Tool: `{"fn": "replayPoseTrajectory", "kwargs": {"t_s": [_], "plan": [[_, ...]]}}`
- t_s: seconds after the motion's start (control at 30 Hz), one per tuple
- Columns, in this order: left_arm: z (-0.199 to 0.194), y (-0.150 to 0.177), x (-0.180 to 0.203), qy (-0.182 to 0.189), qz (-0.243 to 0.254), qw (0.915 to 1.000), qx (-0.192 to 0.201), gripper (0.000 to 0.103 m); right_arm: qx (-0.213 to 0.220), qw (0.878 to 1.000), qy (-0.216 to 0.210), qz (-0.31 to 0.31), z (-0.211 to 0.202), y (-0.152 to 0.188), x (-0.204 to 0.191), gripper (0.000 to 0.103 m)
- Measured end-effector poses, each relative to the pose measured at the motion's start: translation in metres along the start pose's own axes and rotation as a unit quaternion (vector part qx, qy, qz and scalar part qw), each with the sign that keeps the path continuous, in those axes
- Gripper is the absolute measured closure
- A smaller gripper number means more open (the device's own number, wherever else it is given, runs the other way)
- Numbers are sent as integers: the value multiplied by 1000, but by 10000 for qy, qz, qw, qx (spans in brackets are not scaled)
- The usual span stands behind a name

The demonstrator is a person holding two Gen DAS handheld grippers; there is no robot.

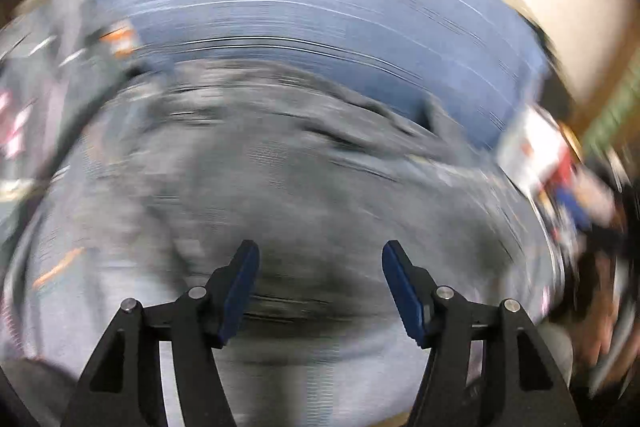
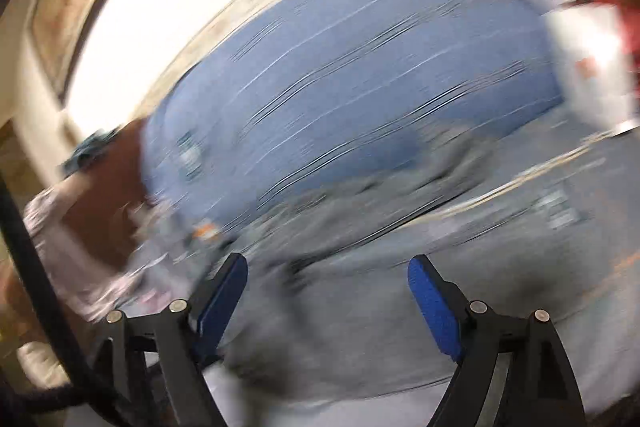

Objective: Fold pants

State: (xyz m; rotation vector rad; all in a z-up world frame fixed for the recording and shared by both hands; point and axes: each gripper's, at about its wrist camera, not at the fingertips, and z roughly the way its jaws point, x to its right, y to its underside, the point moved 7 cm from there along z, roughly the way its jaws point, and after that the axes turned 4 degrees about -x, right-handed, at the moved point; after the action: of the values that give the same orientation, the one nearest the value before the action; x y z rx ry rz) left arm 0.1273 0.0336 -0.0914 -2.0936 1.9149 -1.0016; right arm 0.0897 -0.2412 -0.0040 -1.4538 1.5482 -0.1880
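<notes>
With both the left gripper [image 1: 320, 251] and right gripper [image 2: 327, 264] spread and empty above the grey pants [image 1: 304, 179], a fresh grasp is judged needed for the next fold.

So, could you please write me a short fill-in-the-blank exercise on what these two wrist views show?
1. The pants lying under both grippers are ____ in colour.
2. The striped cloth behind the pants is ____.
3. The left gripper has its jaws ____, with nothing between them.
4. The pads of the right gripper are ____ in colour.

Missing words: grey; blue; open; blue
</notes>
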Motion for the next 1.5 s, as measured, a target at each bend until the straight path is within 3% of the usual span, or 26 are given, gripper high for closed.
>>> {"fn": "replayPoseTrajectory", "kwargs": {"t_s": [0.1,0.23,0.37,0.43,0.63,0.7,0.77,0.87,0.9,0.97,1.0,1.13,1.23,1.3,1.4,1.5], "plan": [[-19,-22,-65,-347,-761,9964,161,38,-631,9966,-112,-515,47,28,-55,18],[-20,-32,-130,-783,-1384,9872,-134,38,-1371,9843,-347,-1057,101,67,-113,18],[-7,-29,-157,-428,-1760,9834,-139,38,-1867,9711,-467,-1412,161,102,-148,18],[3,-26,-159,-456,-1780,9826,-266,38,-1914,9666,-456,-1641,184,122,-151,18],[10,-54,-146,-818,-1183,9891,-305,38,-2199,9519,-492,-2074,226,173,-145,20],[28,-68,-145,-1004,-855,9900,-506,38,-2231,9485,-317,-2228,232,180,-141,25],[57,-73,-144,-931,-525,9896,-962,38,-2196,9486,-274,-2261,235,180,-137,28],[73,-63,-143,-615,-614,9885,-1239,40,-2164,9470,-266,-2359,235,177,-137,41],[69,-62,-142,-638,-538,9897,-1161,43,-2151,9477,-276,-2343,235,176,-136,51],[59,-62,-136,-596,-423,9925,-985,58,-2168,9499,-317,-2232,238,173,-135,60],[54,-60,-133,-506,-395,9937,-924,58,-2207,9508,-391,-2136,238,172,-134,62],[60,-52,-126,-232,-313,9924,-1165,58,-2254,9486,-398,-2187,237,175,-139,64],[69,-49,-129,-360,-364,9898,-1329,58,-2252,9459,-298,-2315,238,178,-144,61],[61,-53,-136,-250,-566,9914,-1156,58,-2262,9502,-435,-2097,235,176,-143,59],[61,-56,-147,-382,-723,9904,-1117,58,-2250,9582,-688,-1626,229,168,-138,55],[69,-54,-141,-611,-396,9896,-1243,63,-2180,9637,-531,-1446,226,164,-133,52]]}}
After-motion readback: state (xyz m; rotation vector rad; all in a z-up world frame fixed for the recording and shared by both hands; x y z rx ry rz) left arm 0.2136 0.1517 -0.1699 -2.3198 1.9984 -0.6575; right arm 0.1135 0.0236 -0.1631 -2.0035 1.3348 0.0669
